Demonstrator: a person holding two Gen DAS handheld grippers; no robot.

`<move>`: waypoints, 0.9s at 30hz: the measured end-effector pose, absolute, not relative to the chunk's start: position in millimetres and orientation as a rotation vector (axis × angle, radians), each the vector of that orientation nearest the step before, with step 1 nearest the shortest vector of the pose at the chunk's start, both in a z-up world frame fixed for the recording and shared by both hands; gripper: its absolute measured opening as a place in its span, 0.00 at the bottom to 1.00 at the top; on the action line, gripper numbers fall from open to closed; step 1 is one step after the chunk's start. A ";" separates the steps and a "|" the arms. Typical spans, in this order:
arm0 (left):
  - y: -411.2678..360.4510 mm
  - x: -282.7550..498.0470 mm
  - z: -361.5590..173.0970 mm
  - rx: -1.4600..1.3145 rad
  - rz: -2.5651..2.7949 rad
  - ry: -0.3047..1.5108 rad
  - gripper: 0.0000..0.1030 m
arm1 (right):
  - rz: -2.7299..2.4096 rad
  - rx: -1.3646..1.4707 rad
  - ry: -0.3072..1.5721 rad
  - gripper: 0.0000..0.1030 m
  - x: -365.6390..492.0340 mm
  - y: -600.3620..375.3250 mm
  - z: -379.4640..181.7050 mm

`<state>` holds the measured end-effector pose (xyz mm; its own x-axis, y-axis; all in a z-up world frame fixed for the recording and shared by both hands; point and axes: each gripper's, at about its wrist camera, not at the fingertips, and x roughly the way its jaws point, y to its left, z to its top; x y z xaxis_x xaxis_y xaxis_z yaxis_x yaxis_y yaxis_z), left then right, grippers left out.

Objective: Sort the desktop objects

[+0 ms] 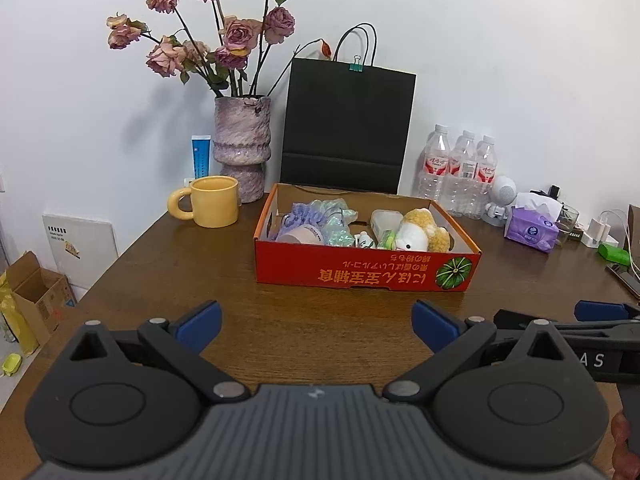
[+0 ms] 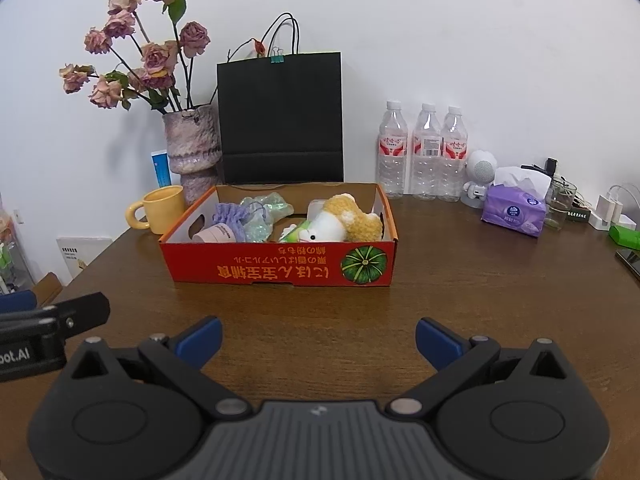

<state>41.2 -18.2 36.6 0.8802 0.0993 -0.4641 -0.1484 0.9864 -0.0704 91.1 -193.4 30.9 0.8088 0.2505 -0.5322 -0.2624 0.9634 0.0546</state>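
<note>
Both the left gripper (image 1: 316, 326) and right gripper (image 2: 318, 340) hover wide open and empty before the filled red cardboard box (image 2: 280, 272), so sorting seems finished or needs a next target.

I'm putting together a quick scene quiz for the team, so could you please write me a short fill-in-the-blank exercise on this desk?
1. The plush toy lies inside the red cardboard ____.
2. The number of water bottles standing by the wall is ____.
3. The mug beside the vase is coloured ____.
4. Both the left tool and the right tool have their jaws ____ and hold nothing.

Missing words: box; three; yellow; open
</note>
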 end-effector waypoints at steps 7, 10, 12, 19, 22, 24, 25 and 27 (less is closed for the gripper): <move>-18.6 42.6 37.4 -0.101 0.126 0.471 1.00 | 0.279 -0.026 0.566 1.00 93.2 -190.8 31.3; -18.8 42.7 37.2 -0.103 0.116 0.470 1.00 | 0.279 -0.020 0.565 1.00 92.9 -190.8 31.3; -18.9 42.2 37.1 -0.102 0.114 0.470 1.00 | 0.280 -0.010 0.560 1.00 92.3 -191.6 31.6; -19.5 42.3 36.1 -0.106 0.112 0.471 1.00 | 0.287 -0.011 0.556 1.00 89.1 -190.9 31.2; -20.7 42.9 35.1 -0.103 0.109 0.476 1.00 | 0.287 -0.009 0.556 1.00 89.0 -191.9 31.3; -21.3 42.4 35.2 -0.101 0.107 0.474 1.00 | 0.287 -0.008 0.555 1.00 89.0 -192.2 31.4; -21.6 42.2 35.4 -0.100 0.107 0.473 1.00 | 0.287 -0.008 0.555 1.00 89.1 -192.5 31.3; -22.1 41.9 35.6 -0.098 0.107 0.472 1.00 | 0.286 -0.008 0.554 1.00 89.1 -192.6 31.2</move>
